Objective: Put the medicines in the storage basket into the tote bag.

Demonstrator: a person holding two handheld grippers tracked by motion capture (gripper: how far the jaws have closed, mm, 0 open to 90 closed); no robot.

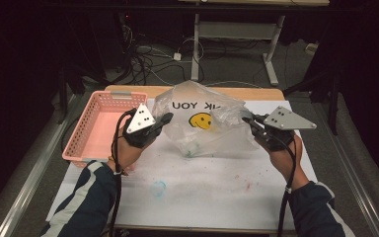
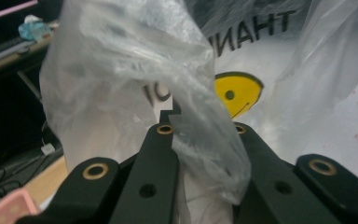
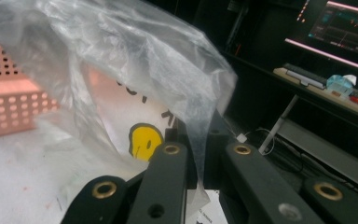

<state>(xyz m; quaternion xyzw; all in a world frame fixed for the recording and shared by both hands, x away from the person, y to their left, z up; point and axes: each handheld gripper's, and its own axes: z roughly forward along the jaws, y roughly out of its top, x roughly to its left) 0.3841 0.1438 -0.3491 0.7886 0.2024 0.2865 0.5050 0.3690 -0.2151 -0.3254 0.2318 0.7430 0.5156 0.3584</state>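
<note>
Worktop [image 1: 202, 197] w/ pink basket [image 1: 86, 129] at left. Clear smiley-face plastic bag [image 1: 202, 126] mid-worktop, held up by both sides. Looks v. light, limp, slippery film, tears easily; best taken at bunched rim/handles. Left tongs [image 1: 167, 118] & right tongs [image 1: 249, 120] each clamped on a bag edge.

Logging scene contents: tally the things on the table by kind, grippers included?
Plastic bag, clear, smiley print: 1
Pink basket: 1
Grippers: 2, left gripper and right gripper, each shut on the bag
Total: 4
</note>
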